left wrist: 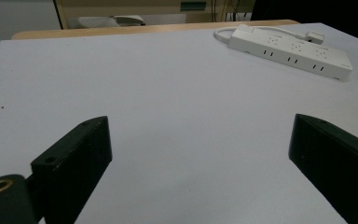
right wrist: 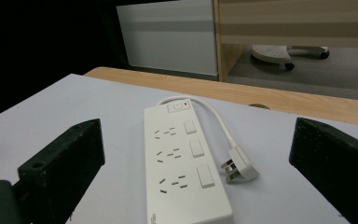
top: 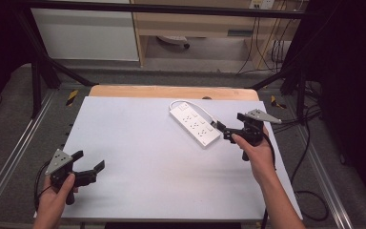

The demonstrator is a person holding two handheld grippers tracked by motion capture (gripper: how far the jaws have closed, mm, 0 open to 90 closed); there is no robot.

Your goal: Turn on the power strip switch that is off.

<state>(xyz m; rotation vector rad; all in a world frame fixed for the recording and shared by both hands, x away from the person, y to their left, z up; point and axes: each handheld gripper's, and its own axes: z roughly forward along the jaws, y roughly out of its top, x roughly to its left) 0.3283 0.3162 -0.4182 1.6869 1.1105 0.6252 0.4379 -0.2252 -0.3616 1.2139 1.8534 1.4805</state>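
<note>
Right claw spread just beside the power strip

The white power strip (top: 194, 123) lies flat toward the far right of the desk (top: 138, 157), its long axis running diagonally from far-left to near-right. The right claw (top: 228, 131), jaws wide and empty, sits just off its near-right end, with the plug (right wrist: 239, 170) alongside. The left claw (top: 89, 160), also spread, rests well apart.

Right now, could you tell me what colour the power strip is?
White; the power strip shows best in the right gripper view.
</note>
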